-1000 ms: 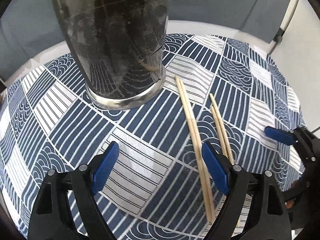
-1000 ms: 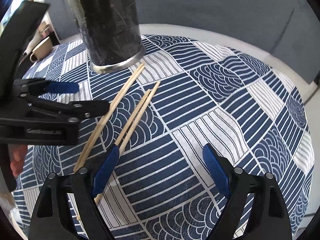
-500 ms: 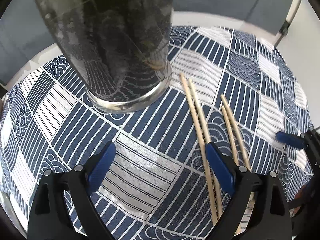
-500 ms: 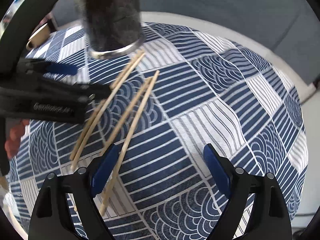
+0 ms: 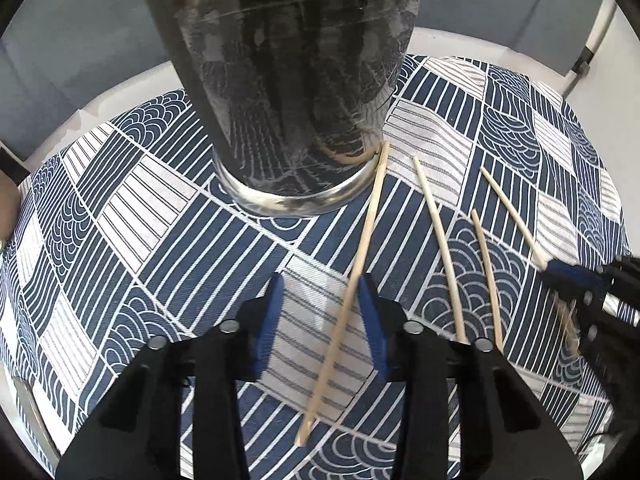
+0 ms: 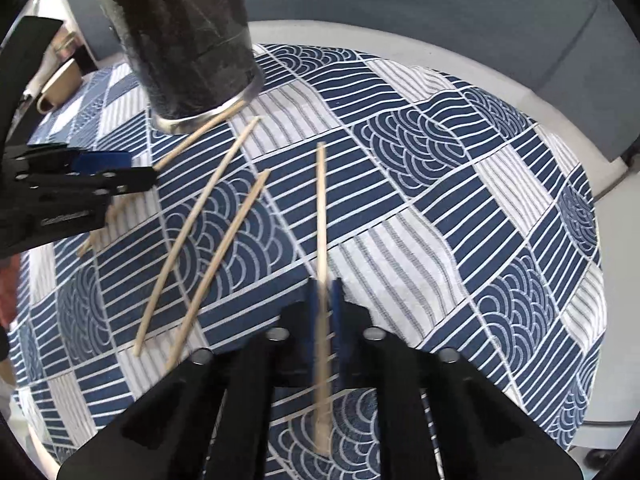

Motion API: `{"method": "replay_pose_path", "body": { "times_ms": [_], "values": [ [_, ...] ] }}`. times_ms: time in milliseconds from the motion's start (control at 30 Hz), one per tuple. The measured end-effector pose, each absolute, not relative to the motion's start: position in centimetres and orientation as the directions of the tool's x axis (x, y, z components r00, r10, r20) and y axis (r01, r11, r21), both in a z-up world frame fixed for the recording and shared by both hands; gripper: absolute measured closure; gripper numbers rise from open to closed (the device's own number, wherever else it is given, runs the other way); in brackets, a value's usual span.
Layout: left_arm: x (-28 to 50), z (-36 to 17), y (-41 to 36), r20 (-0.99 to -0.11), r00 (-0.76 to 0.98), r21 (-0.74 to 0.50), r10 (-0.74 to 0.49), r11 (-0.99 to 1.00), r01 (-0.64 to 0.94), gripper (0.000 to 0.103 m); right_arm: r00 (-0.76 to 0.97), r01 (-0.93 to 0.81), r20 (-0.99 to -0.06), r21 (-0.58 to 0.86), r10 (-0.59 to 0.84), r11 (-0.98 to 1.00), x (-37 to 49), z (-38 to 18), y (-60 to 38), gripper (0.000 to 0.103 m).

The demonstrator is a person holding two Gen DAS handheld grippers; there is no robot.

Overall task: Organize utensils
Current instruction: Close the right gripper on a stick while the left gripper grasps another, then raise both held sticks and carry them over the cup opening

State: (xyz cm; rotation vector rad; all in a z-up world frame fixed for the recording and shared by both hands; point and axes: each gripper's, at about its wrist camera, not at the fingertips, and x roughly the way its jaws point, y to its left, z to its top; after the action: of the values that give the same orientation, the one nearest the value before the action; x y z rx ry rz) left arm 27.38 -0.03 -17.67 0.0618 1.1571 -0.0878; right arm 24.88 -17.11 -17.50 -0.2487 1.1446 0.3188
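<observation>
Left wrist view: your left gripper [image 5: 320, 312] has just been closing; its blue pads stand apart, one pale wooden chopstick [image 5: 348, 292] between them, against the right pad, grip not certain; the chopstick's far tip touches the steel base of the dark cylindrical utensil holder [image 5: 288, 92] on the blue-and-white patterned tablecloth [image 5: 120, 220]; two more loose wooden chopsticks [image 5: 440, 240] lie rightward. Right wrist view: your right gripper [image 6: 325, 312] has just closed, clamped on a single wooden chopstick [image 6: 321, 208]; holder stands upper left.

Matt pale wooden chopsticks [image 5: 442, 240], woven cloth [image 5: 120, 240], glossy metal-rimmed holder [image 5: 288, 80].
</observation>
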Motion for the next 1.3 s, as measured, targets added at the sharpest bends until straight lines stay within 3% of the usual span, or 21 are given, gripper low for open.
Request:
{"method": "replay_pose_path", "body": {
  "times_ms": [133, 167, 433, 833, 1300],
  "values": [
    [26.8, -17.4, 0.5, -0.921, 0.386, -0.007, -0.056, 0.992, 0.127, 0.092, 0.373, -0.369, -0.921, -0.033, 0.115, 0.929, 25.2, -17.5, -17.2, 0.098],
    [26.5, -17.4, 0.8, -0.925, 0.375, -0.020, -0.067, 0.992, 0.128, 0.093, 0.375, -0.361, -0.921, -0.038, 0.107, 0.932, 25.4, -17.5, -17.3, 0.098],
    [24.1, -17.3, 3.0, -0.941, 0.312, -0.087, -0.130, 0.985, 0.147, 0.096, 0.347, -0.298, -0.934, -0.018, 0.090, 0.954, 26.5, -17.3, -19.2, 0.098],
    [20.9, -14.4, 7.2, -0.938, 0.316, -0.141, -0.141, 0.990, 0.025, 0.098, 0.369, -0.271, -0.916, 0.056, 0.158, 0.961, 27.3, -14.4, -21.2, 0.098],
    [18.7, -6.8, 9.4, -0.883, 0.468, -0.034, 0.017, 0.994, -0.100, 0.098, 0.448, -0.407, -0.816, 0.178, 0.366, 0.896, 29.3, -7.1, -18.9, 0.098]
  ]
}}
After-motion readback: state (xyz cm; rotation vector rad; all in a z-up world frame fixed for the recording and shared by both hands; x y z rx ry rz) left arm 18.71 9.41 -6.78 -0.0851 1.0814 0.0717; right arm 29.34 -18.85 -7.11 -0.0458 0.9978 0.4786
